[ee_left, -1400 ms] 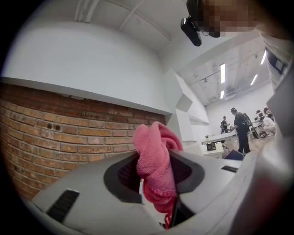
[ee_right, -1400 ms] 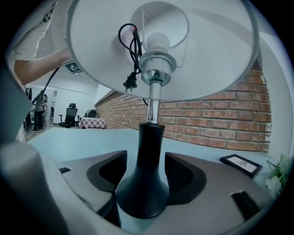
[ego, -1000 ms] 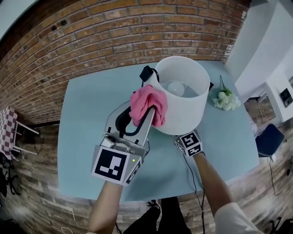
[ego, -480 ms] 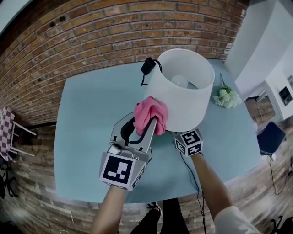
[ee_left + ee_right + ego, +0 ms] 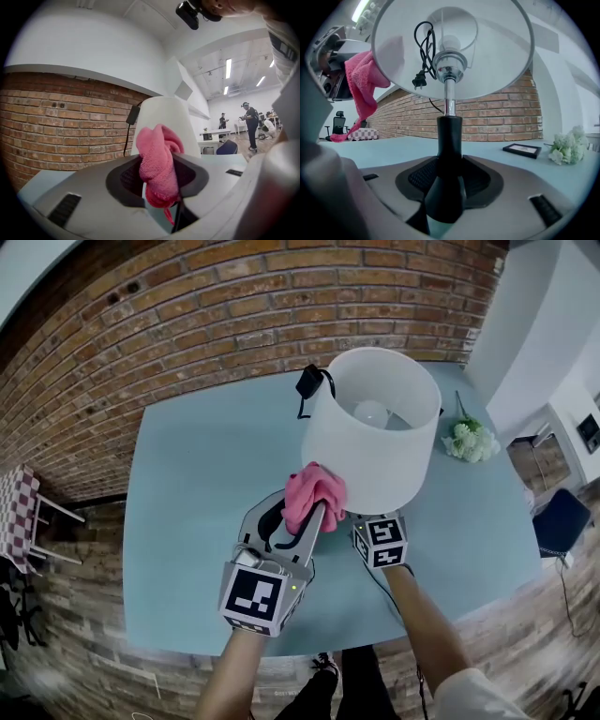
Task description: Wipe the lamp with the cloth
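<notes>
From the head view, the lamp (image 5: 373, 414) shows only its shade (image 5: 366, 474) and bulb; stem and foot lie hidden under the shade. The right gripper (image 5: 449, 180) reaches under there too, so only its marker cube (image 5: 381, 542) shows. The cloth (image 5: 313, 495) covers the fingertips of the left gripper (image 5: 159, 185) and the spot where it meets the shade. The frame (image 5: 522, 150), toward the far right corner of the table (image 5: 187, 484), is almost wholly behind the shade.

In the right gripper view the shade's rim is cut by the top edge. In the left gripper view the people (image 5: 251, 124) far behind are too small to make out.
</notes>
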A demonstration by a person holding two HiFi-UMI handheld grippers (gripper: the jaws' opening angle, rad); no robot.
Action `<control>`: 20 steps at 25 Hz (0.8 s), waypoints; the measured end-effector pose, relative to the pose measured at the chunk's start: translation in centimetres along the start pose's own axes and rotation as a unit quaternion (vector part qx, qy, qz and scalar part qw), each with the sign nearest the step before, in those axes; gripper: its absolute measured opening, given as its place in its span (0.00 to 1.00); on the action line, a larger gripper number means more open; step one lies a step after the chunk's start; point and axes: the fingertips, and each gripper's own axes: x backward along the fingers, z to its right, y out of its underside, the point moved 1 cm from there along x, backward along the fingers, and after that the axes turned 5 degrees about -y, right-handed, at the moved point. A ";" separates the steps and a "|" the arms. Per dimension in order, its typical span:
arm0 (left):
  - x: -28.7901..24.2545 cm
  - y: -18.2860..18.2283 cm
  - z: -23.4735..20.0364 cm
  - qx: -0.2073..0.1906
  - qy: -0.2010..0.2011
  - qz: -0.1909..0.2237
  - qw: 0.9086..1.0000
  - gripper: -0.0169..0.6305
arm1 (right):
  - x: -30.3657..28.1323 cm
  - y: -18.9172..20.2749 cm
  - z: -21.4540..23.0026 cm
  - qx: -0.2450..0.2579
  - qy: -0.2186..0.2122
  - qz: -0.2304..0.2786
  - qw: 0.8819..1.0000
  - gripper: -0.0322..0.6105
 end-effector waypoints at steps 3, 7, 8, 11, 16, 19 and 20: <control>0.8 -1.7 -0.8 -0.008 0.003 0.020 1.000 0.26 | 0.1 0.1 -0.2 -0.011 0.031 -0.005 0.999 0.29; 1.9 -5.3 -1.5 -0.018 0.003 0.047 0.999 0.26 | 0.3 0.3 -0.6 -0.033 0.080 -0.010 0.996 0.29; 2.1 -6.3 -1.5 -0.020 0.004 0.056 0.998 0.26 | 0.4 0.3 -0.7 -0.038 0.091 -0.013 0.995 0.29; 2.4 -9.7 -1.4 -0.020 0.008 0.087 0.996 0.26 | 0.5 0.4 -0.9 -0.050 0.121 -0.018 0.991 0.29; 2.0 -13.7 -0.7 -0.009 0.019 0.124 0.992 0.26 | 0.5 0.4 -1.0 -0.049 0.135 -0.017 0.989 0.29; 1.4 -14.7 0.2 -0.013 0.030 0.128 0.991 0.26 | 0.5 0.4 -1.1 -0.039 0.120 -0.019 0.992 0.30; 1.1 -14.5 0.4 -0.016 0.033 0.120 0.992 0.26 | 0.5 0.4 -1.2 -0.033 0.114 -0.019 0.993 0.30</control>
